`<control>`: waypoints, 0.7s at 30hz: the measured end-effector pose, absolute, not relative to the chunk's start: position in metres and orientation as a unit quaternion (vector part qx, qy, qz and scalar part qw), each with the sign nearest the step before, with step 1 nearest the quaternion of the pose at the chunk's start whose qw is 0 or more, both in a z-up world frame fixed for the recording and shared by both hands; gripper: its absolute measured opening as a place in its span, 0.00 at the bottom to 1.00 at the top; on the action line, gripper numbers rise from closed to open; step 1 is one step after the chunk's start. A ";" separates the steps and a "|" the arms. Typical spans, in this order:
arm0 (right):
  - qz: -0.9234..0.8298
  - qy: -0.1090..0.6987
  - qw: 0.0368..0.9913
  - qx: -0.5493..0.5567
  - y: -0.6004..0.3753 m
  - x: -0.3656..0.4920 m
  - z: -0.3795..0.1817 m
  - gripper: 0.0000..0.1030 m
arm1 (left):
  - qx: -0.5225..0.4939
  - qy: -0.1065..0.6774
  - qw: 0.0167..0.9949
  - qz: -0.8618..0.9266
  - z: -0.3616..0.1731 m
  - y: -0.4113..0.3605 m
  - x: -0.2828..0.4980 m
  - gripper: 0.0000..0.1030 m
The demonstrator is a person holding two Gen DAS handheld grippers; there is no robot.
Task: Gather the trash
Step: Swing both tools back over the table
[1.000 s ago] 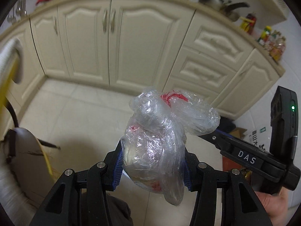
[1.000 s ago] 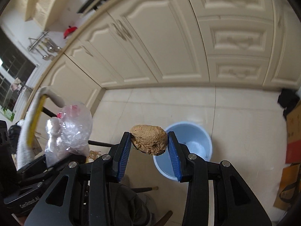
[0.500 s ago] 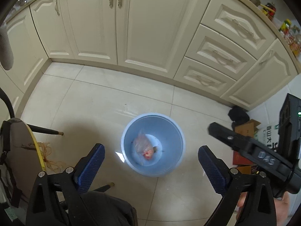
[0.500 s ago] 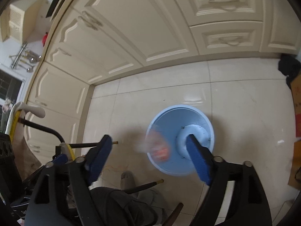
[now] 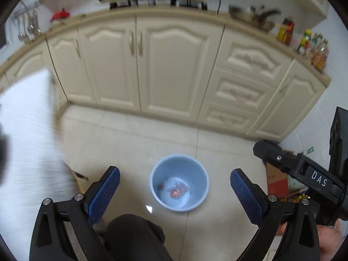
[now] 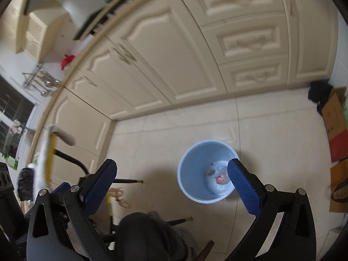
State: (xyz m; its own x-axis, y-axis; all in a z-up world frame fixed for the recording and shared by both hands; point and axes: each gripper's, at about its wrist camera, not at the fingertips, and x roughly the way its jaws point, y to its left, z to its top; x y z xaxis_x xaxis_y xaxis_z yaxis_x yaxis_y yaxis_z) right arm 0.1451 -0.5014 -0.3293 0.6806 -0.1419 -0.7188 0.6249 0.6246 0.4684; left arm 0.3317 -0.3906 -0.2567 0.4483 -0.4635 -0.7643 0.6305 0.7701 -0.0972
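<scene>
Both grippers are wide open with nothing in them, left (image 5: 175, 179) and right (image 6: 171, 171). The trash bag (image 5: 178, 192) sits at the bottom of the blue bin (image 5: 156, 174), lower middle of the frame, on the tile floor (image 5: 130, 141) by the cabinets (image 5: 174, 65).

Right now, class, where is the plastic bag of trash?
The plastic bag of trash lies at the bottom of the blue bin on the floor tiles, beside a small brown lump, below both open grippers.
</scene>
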 end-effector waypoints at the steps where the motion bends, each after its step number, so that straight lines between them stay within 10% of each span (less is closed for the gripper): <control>1: -0.225 0.322 0.846 0.361 -0.493 0.145 -0.319 1.00 | 0.095 0.401 0.852 -0.323 -0.240 -0.365 0.319 0.99; 21: -0.053 0.224 0.951 0.205 -0.266 0.190 -0.147 1.00 | -0.011 0.227 0.959 -0.169 -0.124 -0.074 0.130 0.99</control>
